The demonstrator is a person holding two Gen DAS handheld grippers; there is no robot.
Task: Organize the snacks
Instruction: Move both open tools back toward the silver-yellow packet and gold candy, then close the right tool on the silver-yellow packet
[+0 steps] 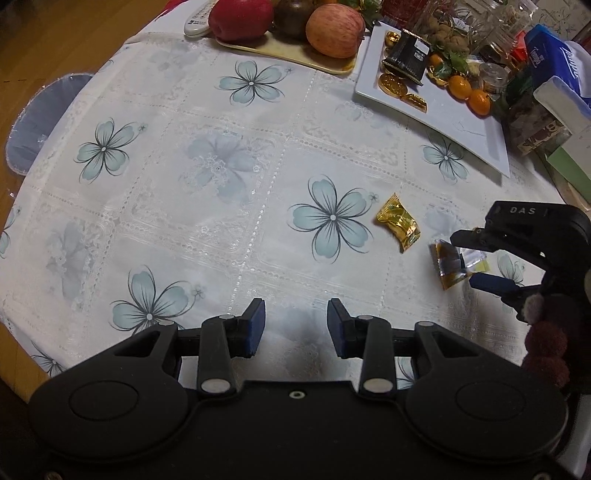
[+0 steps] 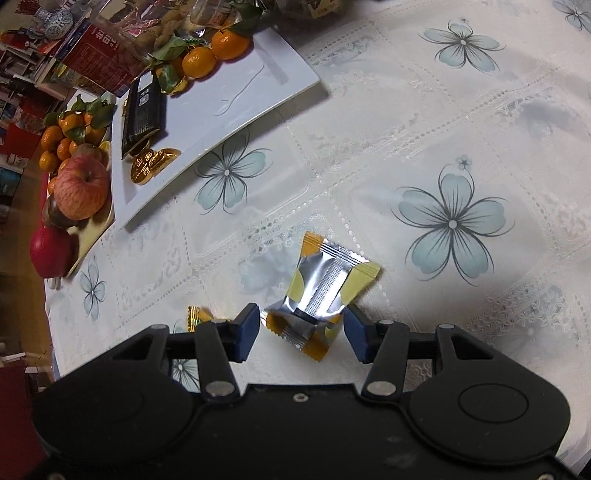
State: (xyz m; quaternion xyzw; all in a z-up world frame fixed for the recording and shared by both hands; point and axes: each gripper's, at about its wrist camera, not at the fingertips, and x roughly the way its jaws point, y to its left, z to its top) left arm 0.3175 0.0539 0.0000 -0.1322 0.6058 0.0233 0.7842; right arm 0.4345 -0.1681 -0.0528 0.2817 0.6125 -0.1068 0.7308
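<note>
A silver packet with yellow and orange ends [image 2: 321, 291] lies on the flowered tablecloth. My right gripper [image 2: 301, 334] is open, its blue pads [image 2: 247, 332] standing on either side of the packet's near end without squeezing it. In the left wrist view the same packet [image 1: 448, 264] sits between the right gripper's [image 1: 467, 260] fingers. A gold-wrapped candy [image 1: 399, 227] lies just to its left, also visible as the gold candy [image 2: 199, 315] beside my right gripper. My left gripper [image 1: 295, 325] hangs open over bare cloth with nothing between its fingers.
A white rectangular plate [image 1: 480, 136] holds a black packet [image 1: 406, 59], gold coins [image 1: 393, 85] and tangerines [image 1: 469, 92]. Beside it stand a fruit tray with apples [image 1: 332, 31], a remote control [image 1: 199, 18], jars and a blue tissue box [image 1: 554, 62]. The table edge and a blue cushion [image 1: 40, 122] lie left.
</note>
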